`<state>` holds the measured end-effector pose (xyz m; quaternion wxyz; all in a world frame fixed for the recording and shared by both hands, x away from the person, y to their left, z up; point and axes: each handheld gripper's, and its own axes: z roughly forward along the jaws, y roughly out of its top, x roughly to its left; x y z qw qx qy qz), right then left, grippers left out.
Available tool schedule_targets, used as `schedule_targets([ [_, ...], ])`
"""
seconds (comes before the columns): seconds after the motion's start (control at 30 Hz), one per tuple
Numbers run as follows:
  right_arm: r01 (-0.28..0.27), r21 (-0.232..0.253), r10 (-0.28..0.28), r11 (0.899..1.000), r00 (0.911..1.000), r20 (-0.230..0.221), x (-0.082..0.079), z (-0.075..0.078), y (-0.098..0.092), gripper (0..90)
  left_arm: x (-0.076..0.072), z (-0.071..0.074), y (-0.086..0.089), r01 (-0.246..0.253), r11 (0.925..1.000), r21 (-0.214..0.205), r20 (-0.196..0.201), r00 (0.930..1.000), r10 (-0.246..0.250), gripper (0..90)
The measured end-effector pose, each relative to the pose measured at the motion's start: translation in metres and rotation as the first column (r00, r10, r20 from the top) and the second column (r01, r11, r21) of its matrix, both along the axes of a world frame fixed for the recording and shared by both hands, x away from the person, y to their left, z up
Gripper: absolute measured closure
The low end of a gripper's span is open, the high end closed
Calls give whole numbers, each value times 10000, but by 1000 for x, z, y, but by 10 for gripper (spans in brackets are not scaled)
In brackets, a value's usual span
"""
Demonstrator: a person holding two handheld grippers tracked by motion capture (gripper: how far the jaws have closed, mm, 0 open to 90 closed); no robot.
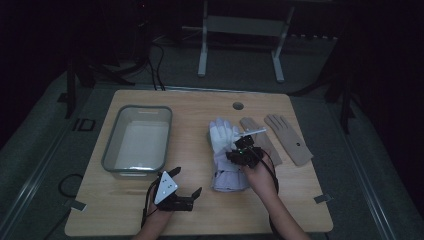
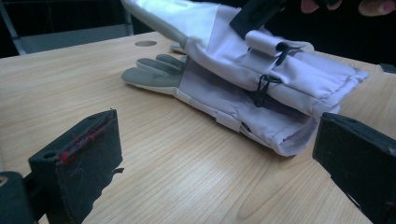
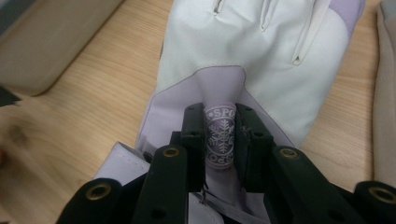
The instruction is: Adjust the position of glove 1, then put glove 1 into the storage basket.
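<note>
Closest to hand: left gripper [image 1: 187, 181], jaws spread wide and empty, parked close to the near edge of the table [image 1: 200, 215], just off the near right corner of the clear tub [image 1: 112, 145]. Farther in, at mid-table: right gripper [image 3: 219, 126], pressed together on the lilac snowflake tab [image 3: 220, 140] at the wrist of the upper white glove [image 3: 261, 60]. Resting slantwise, cuff end raised, across its mate, the lower white glove [image 2: 154, 74], lying flat on the wood. Off toward the right edge, two tan gloves [image 1: 292, 137], side by side.

Judged risks from here:
- Thin hold. Pinching a narrow strap rather than the glove body; likely to slip out under a quick lift or swing, dropping the glove short of wherever it is headed.
- Dangling weight. Hanging from one point, apt to twist and sag, fingers trailing across the table.
- Dragging the mate. Lying in contact, with cords and clips showing at both cuffs; could snag and pull the lower glove along or shove it askew.
- Catching the nearer tan glove if swung rightward.

Safer: lifting slowly, with the free left gripper ready to pin the lower glove.
</note>
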<state>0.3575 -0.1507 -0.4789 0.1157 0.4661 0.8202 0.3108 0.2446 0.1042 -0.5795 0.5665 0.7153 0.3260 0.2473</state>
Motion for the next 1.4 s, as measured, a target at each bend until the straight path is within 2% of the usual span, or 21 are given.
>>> schedule_targets([
  [0.4, 263, -119, -266, 9996, 9993, -267, 8, -26, 3, 723, 0, 0, 0, 10, 10000, -1, 6, 10000, -10, 14],
  [0.6, 161, -59, -162, 9999, 9997, -155, 7, -25, 3, 686, 0, 0, 0, 4, 10000, -3, -2, 10000, -4, 14],
  [0.83, -117, 94, 114, 9999, 9995, 287, 4, -16, -2, 567, 0, 0, 0, -5, 10000, -3, -9, 10000, 5, 14],
  [0.87, -161, 93, 158, 9998, 9995, 276, 4, -15, -3, 513, 0, 0, 0, -9, 10000, 2, -11, 10000, 9, 14],
  [0.9, -292, 147, 285, 9995, 9984, 496, 3, -13, -5, 424, 0, 0, 0, -15, 10000, 3, -14, 10000, 15, 14],
  [0.97, -222, 256, 211, 9994, 9988, 436, 3, -10, -9, 356, 0, 0, -1, -40, 10000, 15, -25, 10000, 40, 14],
  [1.0, -232, 486, 211, 9985, 9988, 439, 3, -7, -12, 303, 0, 0, -1, -42, 10000, 16, -25, 10000, 42, 14],
  [1.07, -427, 666, 392, 9969, 9979, 519, 2, -4, -16, 252, 0, 0, -1, -70, 10000, 3, -41, 10000, 70, 14],
  [1.1, -412, 928, 363, 9948, 9979, 542, 1, -2, -19, 224, 0, 0, -1, -75, 10000, 13, -45, 10000, 75, 14],
  [1.17, -411, 1154, 350, 9925, 9979, 546, 1, 1, -24, 199, 0, 0, -1, -86, 10000, 18, -43, 10000, 86, 14],
  [1.23, -528, 1027, 458, 9933, 9966, 687, -1, 4, -29, 185, 0, 0, -1, -148, 9999, 39, -57, 9999, 149, 14],
  [1.3, -978, 1018, 865, 9900, 9901, 1102, -4, 4, -33, 138, 0, 0, -2, -209, 9996, 203, -113, 9997, 211, 14],
  [1.4, -1357, 781, 1237, 9877, 9820, 1424, -8, 4, -44, 146, 1, 1, -4, -270, 9988, 397, -198, 9994, 278, 14],
])
